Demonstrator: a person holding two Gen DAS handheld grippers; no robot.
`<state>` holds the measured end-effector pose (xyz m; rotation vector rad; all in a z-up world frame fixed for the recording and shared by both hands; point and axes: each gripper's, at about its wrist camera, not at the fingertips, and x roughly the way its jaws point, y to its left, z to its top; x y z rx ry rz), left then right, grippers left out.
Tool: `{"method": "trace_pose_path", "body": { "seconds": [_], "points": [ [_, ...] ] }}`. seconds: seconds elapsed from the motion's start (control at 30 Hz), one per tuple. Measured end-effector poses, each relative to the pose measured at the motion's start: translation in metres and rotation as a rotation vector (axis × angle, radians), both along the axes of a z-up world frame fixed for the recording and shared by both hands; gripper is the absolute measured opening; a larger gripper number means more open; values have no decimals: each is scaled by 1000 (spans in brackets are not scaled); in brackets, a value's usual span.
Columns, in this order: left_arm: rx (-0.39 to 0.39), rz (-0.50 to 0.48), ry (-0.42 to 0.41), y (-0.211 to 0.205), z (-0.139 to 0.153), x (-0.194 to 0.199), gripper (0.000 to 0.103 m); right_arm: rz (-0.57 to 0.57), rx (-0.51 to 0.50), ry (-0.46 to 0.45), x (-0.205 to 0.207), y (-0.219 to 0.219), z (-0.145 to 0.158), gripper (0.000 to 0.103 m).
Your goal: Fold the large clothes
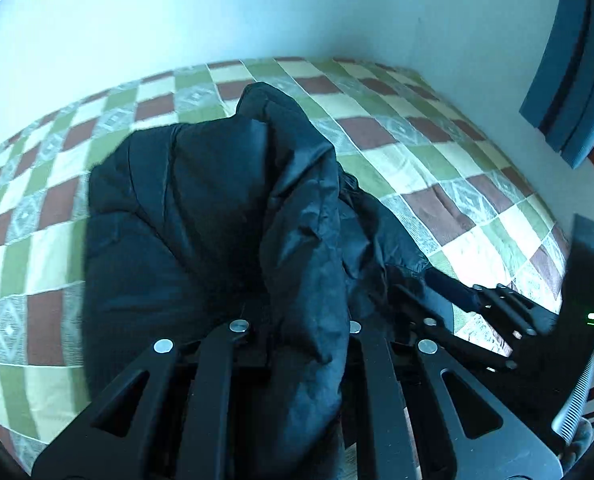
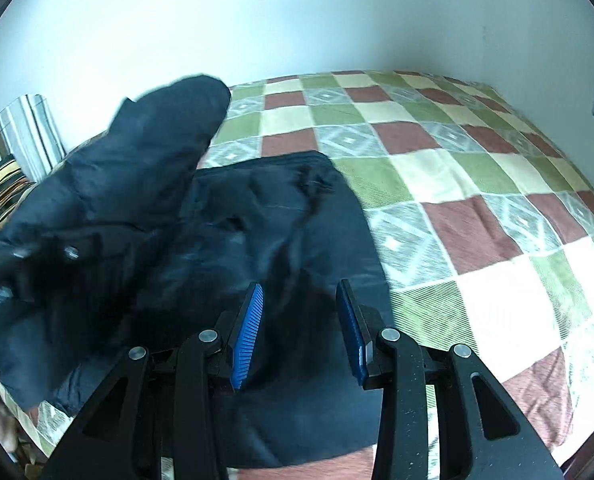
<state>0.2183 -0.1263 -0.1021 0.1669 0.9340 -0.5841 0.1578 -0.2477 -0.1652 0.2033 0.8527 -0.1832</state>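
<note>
A large dark navy padded jacket (image 1: 185, 216) lies on a bed with a checked quilt (image 1: 417, 152). My left gripper (image 1: 297, 320) is shut on a sleeve or flap of the jacket (image 1: 309, 240), which is lifted and drapes between its fingers, hiding the pads. In the right wrist view the jacket body (image 2: 297, 240) lies flat and the lifted sleeve (image 2: 137, 160) stands up at left, held by the left gripper (image 2: 37, 256). My right gripper (image 2: 301, 320) is open with blue pads (image 2: 251, 332) just above the jacket's near part. It also shows in the left wrist view (image 1: 497, 312).
The quilt (image 2: 477, 200) covers the bed to the right and far side. A pale wall (image 2: 297, 20) runs behind. Striped pillows (image 2: 13, 152) lie at far left. A blue curtain (image 1: 569, 80) hangs at the right. A wooden bed edge (image 2: 317, 468) is at the front.
</note>
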Motion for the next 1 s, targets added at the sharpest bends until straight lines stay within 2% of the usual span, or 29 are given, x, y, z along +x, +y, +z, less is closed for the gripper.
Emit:
{"method": "trace_pose_path", "body": {
  "seconds": [0.13, 0.4, 0.5, 0.63, 0.77, 0.87, 0.93, 1.0],
  "points": [
    [39, -10, -4, -23, -19, -1, 12, -14, 3, 28, -5, -16, -8, 39],
    [60, 18, 4, -41, -44, 0, 12, -9, 6, 91, -7, -22, -32, 41],
    [75, 24, -6, -45, -46, -2, 12, -13, 10, 106, -6, -25, -41, 47],
    [92, 21, -35, -47, -41, -6, 12, -22, 34, 114, -6, -30, -48, 49],
    [64, 30, -33, -43, -40, -7, 14, -25, 40, 105, -8, -33, -38, 49],
    [44, 29, -32, -42, -34, -13, 22, -29, 25, 109, -9, -34, -35, 49],
    [16, 29, -27, -39, -26, -19, 31, -32, 25, 113, -9, -35, -35, 49],
    [-19, 29, -22, -35, -18, -23, 47, -34, 18, 115, -10, -34, -32, 49]
  ]
}}
